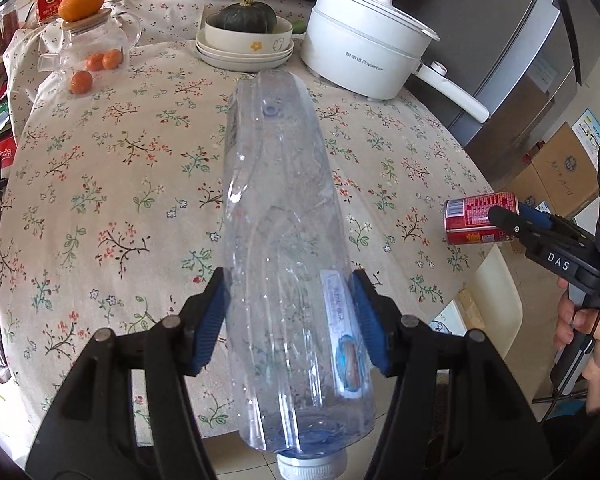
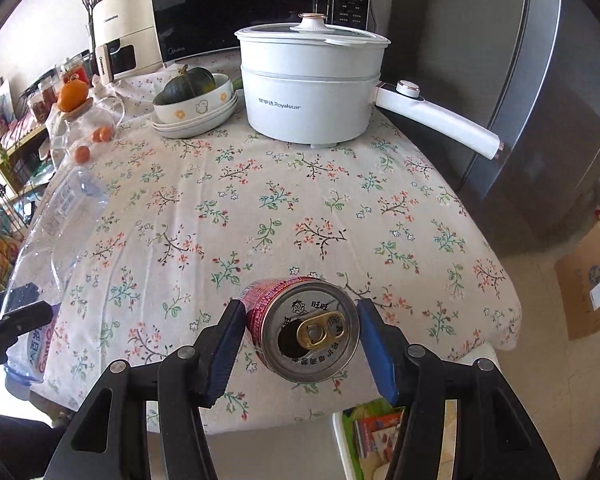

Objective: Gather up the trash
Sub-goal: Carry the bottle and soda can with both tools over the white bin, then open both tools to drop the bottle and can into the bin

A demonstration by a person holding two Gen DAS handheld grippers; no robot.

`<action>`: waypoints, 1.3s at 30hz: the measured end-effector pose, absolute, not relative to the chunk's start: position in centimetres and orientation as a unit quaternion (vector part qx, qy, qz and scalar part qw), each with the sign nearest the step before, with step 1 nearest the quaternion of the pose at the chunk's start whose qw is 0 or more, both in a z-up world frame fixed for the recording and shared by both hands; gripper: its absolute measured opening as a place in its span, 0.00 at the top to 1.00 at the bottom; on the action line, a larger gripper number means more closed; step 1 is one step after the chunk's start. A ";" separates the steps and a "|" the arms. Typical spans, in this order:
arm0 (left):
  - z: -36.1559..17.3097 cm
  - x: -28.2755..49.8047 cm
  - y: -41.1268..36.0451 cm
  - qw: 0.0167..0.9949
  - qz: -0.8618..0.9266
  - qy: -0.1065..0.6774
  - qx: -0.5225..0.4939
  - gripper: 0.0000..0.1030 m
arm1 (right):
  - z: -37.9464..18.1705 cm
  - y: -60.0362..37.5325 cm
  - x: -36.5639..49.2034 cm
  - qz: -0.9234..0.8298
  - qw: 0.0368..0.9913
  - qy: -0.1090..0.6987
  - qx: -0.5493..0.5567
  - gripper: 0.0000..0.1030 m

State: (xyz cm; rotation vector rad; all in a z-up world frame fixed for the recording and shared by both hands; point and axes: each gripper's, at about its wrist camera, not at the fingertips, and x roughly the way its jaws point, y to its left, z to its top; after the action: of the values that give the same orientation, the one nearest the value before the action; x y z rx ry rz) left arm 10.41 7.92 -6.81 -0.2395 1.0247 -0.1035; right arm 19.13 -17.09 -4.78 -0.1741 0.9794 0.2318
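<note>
Two pieces of trash in the air at once! Left tongs [image 1: 290, 320] clamped on the clear plastic water bottle [image 1: 284, 240], blue pads pressed into both flanks near the label, white cap pointing back toward the camera, base aimed at the far side. Right tongs [image 2: 302, 340] gripping the red drink can [image 2: 304, 330], pads against both sides, opened pull-tab end facing the lens; same can visible from the left wrist view, poking out past the near right edge of the floral tablecloth [image 1: 120, 184].

Both items clear of the surface, held above its near edge. No loose rubbish visible on the cloth now. Left on the far side only kitchen things: white Royalstar electric pot [image 2: 312, 92] far right, green squash [image 1: 246, 18] in a stack of bowls beside it, glass jar [image 1: 90, 46] with an orange on its lid and small oranges far left.

Pickup looking done, then. Still to come, by judgement: carrying both away and dropping them in a bin, and no bin in sight in either view
</note>
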 end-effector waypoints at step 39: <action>-9.4 9.4 -18.9 0.770 -0.323 0.550 -0.014 0.40 | -7.3 -41.9 8.2 -0.062 0.834 0.546 0.049 0.43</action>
State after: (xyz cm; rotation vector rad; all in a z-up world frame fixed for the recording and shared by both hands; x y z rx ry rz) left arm 9.38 -18.93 -9.35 -0.0296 1.1918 -0.7005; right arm 8.15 -41.86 -7.34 0.1036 1.1570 -0.1311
